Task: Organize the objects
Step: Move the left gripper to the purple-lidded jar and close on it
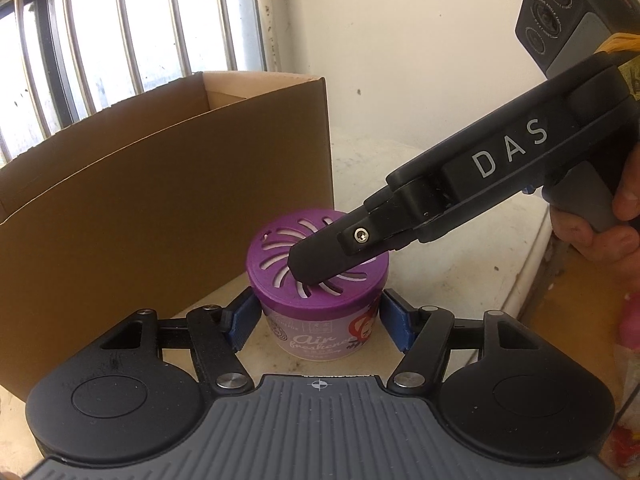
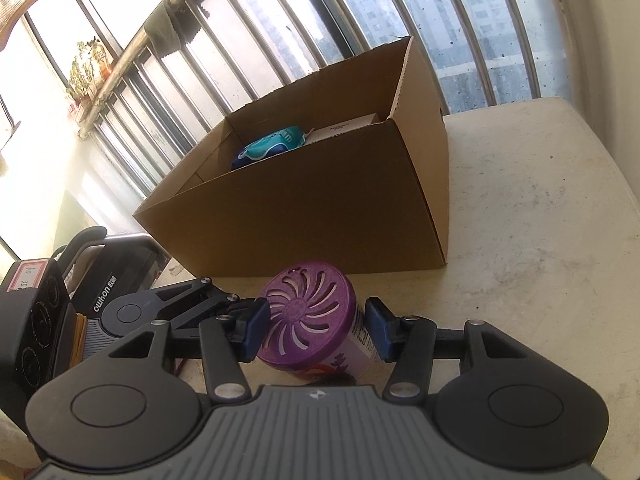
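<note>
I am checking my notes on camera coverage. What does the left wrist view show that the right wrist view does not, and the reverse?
Only the left wrist view: the right gripper from the side, lettered DAS, and the hand holding it. Only the right wrist view: the inside of the cardboard box, with a teal packet and a white carton. Both: the purple air freshener on the table, beside the box, and the window bars.
</note>
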`<action>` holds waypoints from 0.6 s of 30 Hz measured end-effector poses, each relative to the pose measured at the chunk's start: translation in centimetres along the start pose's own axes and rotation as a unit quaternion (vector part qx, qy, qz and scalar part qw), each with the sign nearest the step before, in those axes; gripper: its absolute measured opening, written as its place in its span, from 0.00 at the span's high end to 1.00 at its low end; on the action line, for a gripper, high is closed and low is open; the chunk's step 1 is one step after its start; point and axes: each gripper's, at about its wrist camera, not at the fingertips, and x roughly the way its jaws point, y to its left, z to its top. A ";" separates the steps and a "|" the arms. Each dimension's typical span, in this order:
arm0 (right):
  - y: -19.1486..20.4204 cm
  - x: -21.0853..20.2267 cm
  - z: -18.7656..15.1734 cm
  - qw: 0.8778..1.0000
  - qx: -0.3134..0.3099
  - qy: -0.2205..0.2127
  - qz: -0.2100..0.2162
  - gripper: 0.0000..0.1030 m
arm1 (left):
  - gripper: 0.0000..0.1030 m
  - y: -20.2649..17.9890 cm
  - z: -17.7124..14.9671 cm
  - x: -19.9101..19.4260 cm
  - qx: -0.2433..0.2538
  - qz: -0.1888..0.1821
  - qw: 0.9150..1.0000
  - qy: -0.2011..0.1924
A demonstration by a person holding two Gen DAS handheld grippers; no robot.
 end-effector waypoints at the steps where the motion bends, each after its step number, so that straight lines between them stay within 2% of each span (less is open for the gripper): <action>1: 0.2 0.0 -0.2 1.000 0.001 0.003 0.004 0.46 | 0.37 0.2 -0.1 -0.6 -0.001 -0.001 1.000 0.000; 12: 3.2 1.2 -1.2 0.998 0.002 0.039 0.040 0.46 | 0.35 1.2 -1.9 -2.8 -0.009 0.011 1.000 -0.002; 15: 3.7 1.6 -1.0 0.999 -0.007 0.042 0.034 0.45 | 0.30 1.6 -1.8 -2.8 -0.001 0.005 1.000 -0.015; 18: 3.9 1.5 -0.8 0.999 -0.012 0.039 0.028 0.38 | 0.26 1.5 -2.0 -3.0 0.011 -0.002 1.000 -0.026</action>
